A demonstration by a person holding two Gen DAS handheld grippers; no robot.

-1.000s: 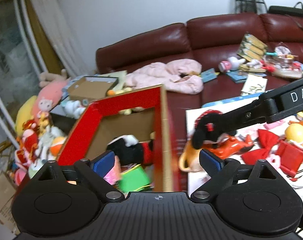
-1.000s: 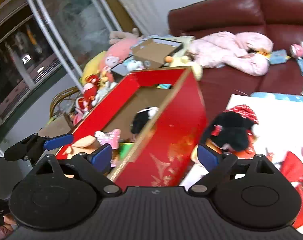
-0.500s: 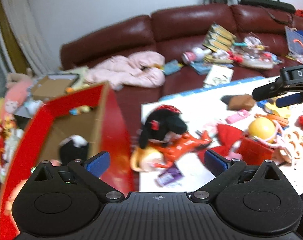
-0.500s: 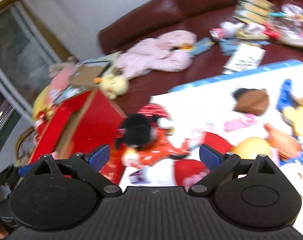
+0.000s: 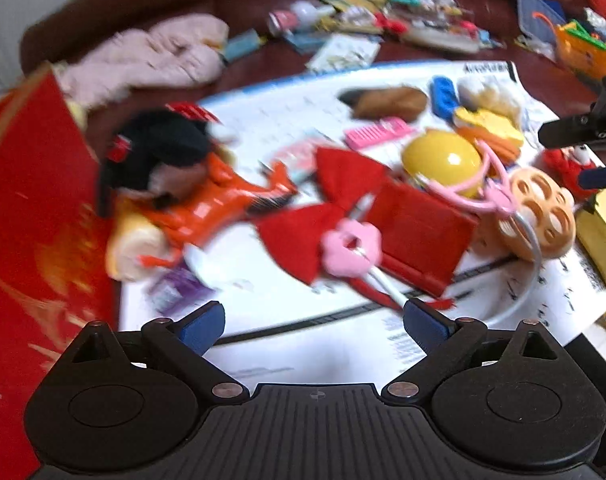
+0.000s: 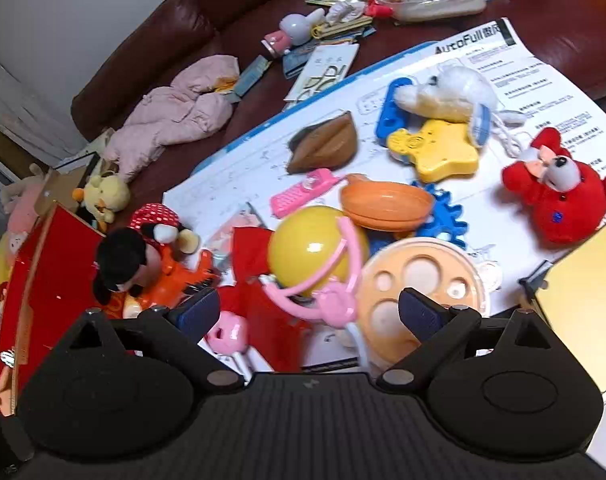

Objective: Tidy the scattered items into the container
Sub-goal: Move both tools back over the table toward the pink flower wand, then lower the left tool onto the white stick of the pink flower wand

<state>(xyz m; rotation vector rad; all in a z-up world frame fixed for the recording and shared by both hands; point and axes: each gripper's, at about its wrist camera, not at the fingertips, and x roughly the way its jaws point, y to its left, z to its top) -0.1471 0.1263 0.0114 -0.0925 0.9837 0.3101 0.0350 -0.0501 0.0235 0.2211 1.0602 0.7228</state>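
While the red box [image 6: 43, 280] sits at 9 o'clock of the white sheet [image 6: 543, 92], most toys remain out: red plush [image 6: 559, 196], yellow ball [image 6: 311, 248], pink comb [image 6: 303, 192]. Left gripper [image 5: 315, 320] and right gripper [image 6: 307, 312]: both wide, empty.

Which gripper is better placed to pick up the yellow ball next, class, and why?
Probably the right gripper. It is open with the yellow ball just ahead, roughly centred between its fingers. The left gripper, also open, sits over bare white sheet, with the ball farther off to its right.
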